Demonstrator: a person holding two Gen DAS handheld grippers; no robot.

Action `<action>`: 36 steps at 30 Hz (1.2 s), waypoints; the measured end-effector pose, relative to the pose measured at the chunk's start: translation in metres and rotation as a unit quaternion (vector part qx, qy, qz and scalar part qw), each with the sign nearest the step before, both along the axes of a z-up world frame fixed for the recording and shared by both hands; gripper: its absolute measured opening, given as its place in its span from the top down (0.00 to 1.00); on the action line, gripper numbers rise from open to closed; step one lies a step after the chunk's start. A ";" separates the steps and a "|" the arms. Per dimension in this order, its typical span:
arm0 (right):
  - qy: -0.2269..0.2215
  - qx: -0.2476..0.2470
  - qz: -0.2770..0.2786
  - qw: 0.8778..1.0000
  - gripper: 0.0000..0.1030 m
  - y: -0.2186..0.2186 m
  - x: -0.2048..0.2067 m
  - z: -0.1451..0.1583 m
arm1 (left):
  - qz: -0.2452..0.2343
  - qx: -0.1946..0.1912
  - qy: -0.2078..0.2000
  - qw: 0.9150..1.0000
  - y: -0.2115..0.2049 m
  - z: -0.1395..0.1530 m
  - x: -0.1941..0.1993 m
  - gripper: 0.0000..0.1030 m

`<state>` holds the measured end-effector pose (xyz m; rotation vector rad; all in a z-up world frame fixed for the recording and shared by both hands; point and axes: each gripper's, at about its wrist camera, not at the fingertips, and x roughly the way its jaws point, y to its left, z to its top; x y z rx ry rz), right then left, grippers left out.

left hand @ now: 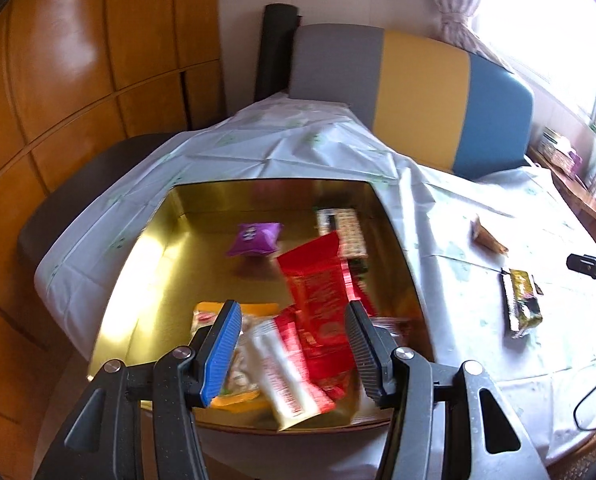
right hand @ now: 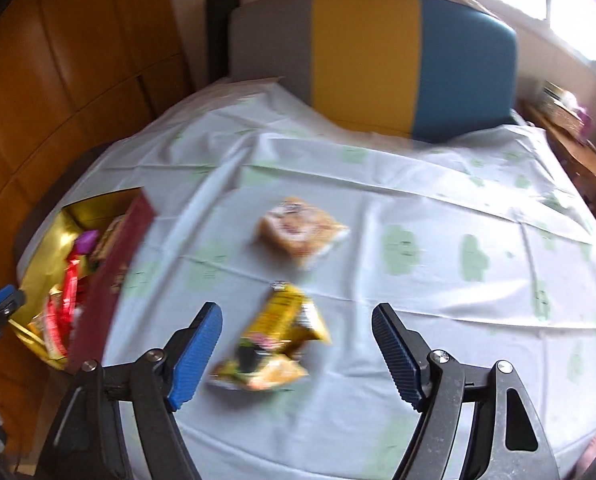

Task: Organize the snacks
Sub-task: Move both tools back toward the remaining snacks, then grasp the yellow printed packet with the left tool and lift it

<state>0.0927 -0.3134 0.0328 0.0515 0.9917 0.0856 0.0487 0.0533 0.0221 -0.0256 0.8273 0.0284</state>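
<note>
Right gripper [right hand: 296, 354] wide open over the yellow snack pack [right hand: 276, 344] on the tablecloth [right hand: 418, 208], nothing held. Looks light, crinkly, slippery; pinch across its middle, 1 gentle squeeze. Left gripper [left hand: 294, 350] open, empty, above the gold box [left hand: 158, 248].

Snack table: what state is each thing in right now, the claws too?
Gold box: open, holding several snacks.
Purple packet: inside the box.
Yellow packet: out on the tablecloth.
Orange packet: out on the tablecloth.
Left claw: open, empty.
Right claw: open, empty.
</note>
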 end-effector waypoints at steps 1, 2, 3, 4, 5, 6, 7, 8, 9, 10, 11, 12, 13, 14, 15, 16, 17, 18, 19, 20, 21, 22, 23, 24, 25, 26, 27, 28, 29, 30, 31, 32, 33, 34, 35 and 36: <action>0.001 -0.003 -0.016 1.000 0.24 -0.012 0.001 -0.003 | -0.007 0.001 0.000 1.000 -0.005 0.001 0.001 0.47; 0.001 -0.003 -0.034 0.999 0.24 -0.024 0.002 -0.006 | -0.016 0.001 0.000 1.000 -0.011 0.002 0.003 0.47; 0.003 0.000 -0.053 0.999 0.24 -0.035 0.002 -0.009 | -0.024 0.001 0.000 1.000 -0.017 0.003 0.005 0.47; 0.007 0.009 -0.074 0.997 0.24 -0.045 0.002 -0.014 | -0.033 0.002 0.001 0.999 -0.024 0.004 0.008 0.47; 0.012 0.023 -0.095 0.995 0.24 -0.056 0.002 -0.018 | -0.041 0.003 0.001 0.999 -0.031 0.004 0.010 0.47; 0.026 0.031 -0.117 0.992 0.24 -0.066 0.003 -0.022 | -0.051 0.005 0.002 0.999 -0.039 0.004 0.012 0.47; 0.034 0.038 -0.136 0.989 0.24 -0.074 0.005 -0.024 | -0.062 0.004 0.004 0.998 -0.046 0.005 0.014 0.47; 0.030 0.045 -0.147 0.988 0.24 -0.080 0.005 -0.023 | -0.075 0.000 0.007 0.997 -0.056 0.005 0.017 0.47; 0.026 0.048 -0.157 0.986 0.24 -0.085 0.005 -0.021 | -0.087 -0.005 0.011 0.996 -0.063 0.004 0.021 0.47; 0.022 0.052 -0.164 0.985 0.24 -0.089 0.005 -0.020 | -0.102 -0.012 0.017 0.995 -0.073 0.003 0.024 0.47; 0.021 0.058 -0.169 0.984 0.24 -0.092 0.005 -0.018 | -0.116 -0.018 0.024 0.993 -0.082 0.002 0.028 0.47; 0.022 0.066 -0.173 0.982 0.23 -0.094 0.006 -0.019 | -0.130 -0.026 0.031 0.991 -0.091 0.000 0.032 0.47; 0.023 0.072 -0.176 0.981 0.22 -0.095 0.005 -0.018 | -0.145 -0.034 0.038 0.988 -0.100 -0.002 0.035 0.47; 0.024 0.075 -0.178 0.981 0.22 -0.095 0.006 -0.019 | -0.161 -0.042 0.046 0.985 -0.111 -0.006 0.039 0.47; 0.024 0.078 -0.178 0.981 0.22 -0.095 0.005 -0.018 | -0.173 -0.049 0.055 0.982 -0.120 -0.009 0.043 0.47; 0.023 0.080 -0.177 0.981 0.22 -0.095 0.006 -0.018 | -0.187 -0.059 0.065 0.978 -0.130 -0.012 0.046 0.47; 0.023 0.083 -0.176 0.981 0.21 -0.094 0.006 -0.018 | -0.197 -0.068 0.075 0.975 -0.140 -0.016 0.051 0.47; 0.022 0.086 -0.173 0.981 0.20 -0.094 0.006 -0.017 | -0.202 -0.076 0.084 0.973 -0.149 -0.020 0.055 0.47; 0.022 0.086 -0.171 0.981 0.20 -0.091 0.003 -0.016 | -0.211 -0.083 0.091 0.970 -0.158 -0.024 0.059 0.47; 0.021 0.087 -0.170 0.981 0.20 -0.090 0.003 -0.016 | -0.221 -0.086 0.098 0.966 -0.169 -0.029 0.063 0.47; 0.021 0.088 -0.169 0.981 0.20 -0.089 0.003 -0.016 | -0.227 -0.086 0.105 0.964 -0.178 -0.032 0.065 0.47; 0.021 0.091 -0.167 0.982 0.20 -0.089 0.003 -0.015 | -0.234 -0.089 0.112 0.962 -0.188 -0.037 0.069 0.47; 0.020 0.093 -0.166 0.982 0.20 -0.089 0.003 -0.015 | -0.243 -0.094 0.117 0.958 -0.196 -0.040 0.071 0.47; 0.020 0.093 -0.165 0.982 0.20 -0.089 0.003 -0.014 | -0.252 -0.099 0.123 0.955 -0.206 -0.044 0.073 0.47; 0.019 0.093 -0.164 0.982 0.20 -0.088 0.003 -0.014 | -0.255 -0.099 0.125 0.954 -0.212 -0.046 0.074 0.47; 0.019 0.093 -0.164 0.982 0.20 -0.088 0.003 -0.014 | -0.259 -0.101 0.126 0.952 -0.219 -0.049 0.076 0.47; 0.018 0.093 -0.164 0.982 0.20 -0.088 0.003 -0.013 | -0.265 -0.105 0.125 0.950 -0.224 -0.050 0.078 0.47; 0.017 0.094 -0.164 0.982 0.20 -0.088 0.003 -0.013 | -0.268 -0.104 0.126 0.950 -0.230 -0.052 0.081 0.45; 0.016 0.095 -0.164 0.982 0.20 -0.088 0.002 -0.012 | -0.269 -0.099 0.129 0.949 -0.236 -0.056 0.084 0.45; 0.015 0.096 -0.164 0.982 0.20 -0.088 0.002 -0.011 | -0.274 -0.095 0.132 0.948 -0.242 -0.059 0.086 0.45; 0.014 0.096 -0.164 0.982 0.20 -0.089 0.002 -0.011 | -0.278 -0.090 0.135 0.947 -0.245 -0.062 0.089 0.45; 0.014 0.097 -0.164 0.982 0.20 -0.088 0.003 -0.011 | -0.281 -0.082 0.140 0.946 -0.251 -0.067 0.092 0.45; 0.014 0.097 -0.163 0.982 0.20 -0.088 0.003 -0.011 | -0.287 -0.075 0.145 0.944 -0.257 -0.071 0.094 0.45; 0.015 0.096 -0.162 0.982 0.20 -0.088 0.003 -0.011 | -0.290 -0.072 0.148 0.943 -0.260 -0.076 0.095 0.45; 0.015 0.094 -0.160 0.983 0.20 -0.087 0.003 -0.011 | -0.289 -0.067 0.150 0.943 -0.263 -0.081 0.097 0.46; 0.015 0.090 -0.157 0.983 0.20 -0.086 0.003 -0.011 | -0.287 -0.068 0.152 0.944 -0.263 -0.084 0.098 0.57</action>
